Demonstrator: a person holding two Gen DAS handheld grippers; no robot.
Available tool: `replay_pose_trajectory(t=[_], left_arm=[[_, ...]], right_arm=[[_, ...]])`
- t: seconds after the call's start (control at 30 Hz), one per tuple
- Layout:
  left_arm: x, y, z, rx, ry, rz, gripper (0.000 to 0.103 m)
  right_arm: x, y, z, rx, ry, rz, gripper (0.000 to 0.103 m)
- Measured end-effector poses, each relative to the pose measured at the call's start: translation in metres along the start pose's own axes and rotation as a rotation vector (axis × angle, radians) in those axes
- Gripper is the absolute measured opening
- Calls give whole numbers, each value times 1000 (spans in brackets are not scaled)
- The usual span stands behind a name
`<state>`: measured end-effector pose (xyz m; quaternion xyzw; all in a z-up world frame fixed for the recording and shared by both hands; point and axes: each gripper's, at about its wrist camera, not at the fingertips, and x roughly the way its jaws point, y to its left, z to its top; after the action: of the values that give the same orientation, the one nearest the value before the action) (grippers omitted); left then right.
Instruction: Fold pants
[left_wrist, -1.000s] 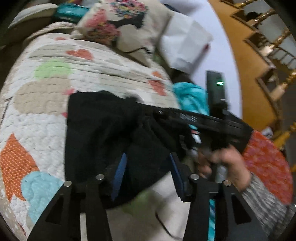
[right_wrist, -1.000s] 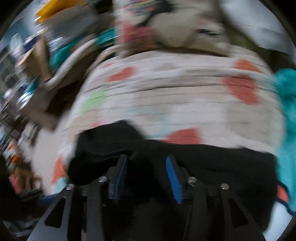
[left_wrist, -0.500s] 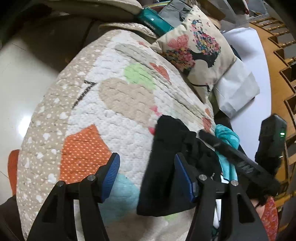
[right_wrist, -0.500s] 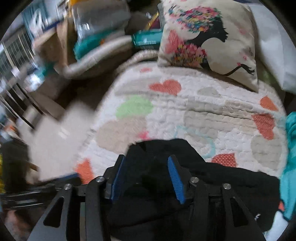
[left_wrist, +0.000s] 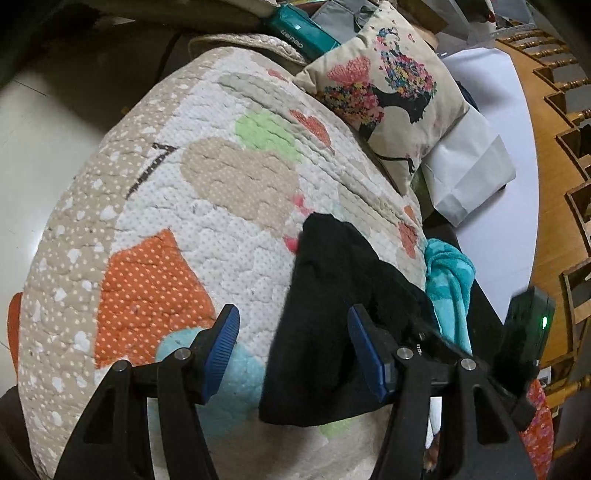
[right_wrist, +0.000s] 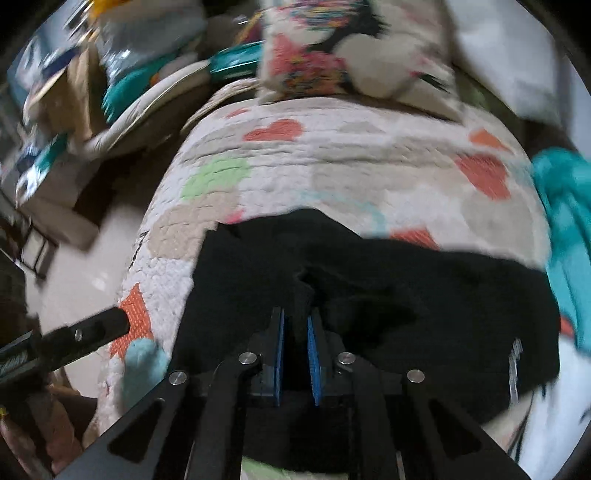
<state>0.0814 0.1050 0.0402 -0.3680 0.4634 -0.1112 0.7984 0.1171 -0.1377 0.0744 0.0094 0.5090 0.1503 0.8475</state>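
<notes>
One heart-patterned quilt under black pants, cushion behind.

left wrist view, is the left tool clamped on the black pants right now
No, the left tool is open, its blue pads spread wide, with only the edge of the black pants lying between them on the quilt.

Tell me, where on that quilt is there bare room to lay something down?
The quilt lies bare left of the black pants, around the orange and beige patches. Crowded: the far end with the printed cushion, and the right edge by the teal towel.
</notes>
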Motion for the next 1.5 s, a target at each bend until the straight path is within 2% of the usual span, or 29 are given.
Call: replay_pose_trajectory(t=[0.13, 0.27, 0.37, 0.5, 0.53, 0.63, 0.7, 0.8, 0.83, 0.9, 1.03, 1.07, 1.1, 1.13, 1.17, 1.2, 1.3, 1.4, 1.5], left_arm=[[9, -2, -7, 8, 27, -3, 60], [17, -6, -17, 40, 54, 18, 60], [23, -10, -23, 69, 69, 31, 60], [32, -16, -31, 108, 90, 47, 60], [35, -17, -34, 117, 97, 48, 60], [42, -21, -40, 139, 109, 59, 60], [45, -23, -43, 156, 103, 71, 60], [47, -26, -48, 170, 98, 78, 58], [47, -26, -48, 172, 94, 88, 54], [51, -27, -49, 184, 110, 122, 25], [51, -28, -48, 161, 120, 119, 13], [50, -29, -47, 163, 118, 121, 10], [48, -31, -47, 165, 113, 125, 9], [47, -31, -47, 165, 112, 126, 9], [46, -32, -46, 160, 110, 126, 8], [45, -33, -44, 155, 109, 126, 8], [37, -30, -41, 131, 100, 129, 8], [28, -22, -35, 102, 85, 125, 8], [15, -11, -28, 83, 51, 152, 8]], right_arm=[[-6, -31, -34, 103, 47, -3, 13], [-15, -48, -61, 162, 61, -17, 33], [-25, -46, -65, 162, 67, -43, 37], [-52, -24, -41, 68, -37, -78, 40], [-56, -13, -26, 29, -56, -47, 42], [-48, 12, 13, -41, -45, 99, 60], [-31, 33, 38, -105, -15, 167, 61], [13, 69, 68, -182, 90, 189, 61], [29, 78, 73, -185, 132, 190, 61], [55, 88, 77, -204, 195, 153, 61], [106, 95, 80, -239, 323, -40, 61], [114, 91, 79, -220, 342, -47, 47], [118, 88, 78, -204, 349, -38, 34], [118, 85, 78, -183, 346, -18, 32], [114, 85, 77, -181, 329, -2, 23], [111, 85, 77, -187, 317, 4, 20], [101, 86, 78, -185, 284, 23, 14], [92, 96, 85, -187, 249, 50, 13], [92, 112, 90, -202, 242, 69, 13]])
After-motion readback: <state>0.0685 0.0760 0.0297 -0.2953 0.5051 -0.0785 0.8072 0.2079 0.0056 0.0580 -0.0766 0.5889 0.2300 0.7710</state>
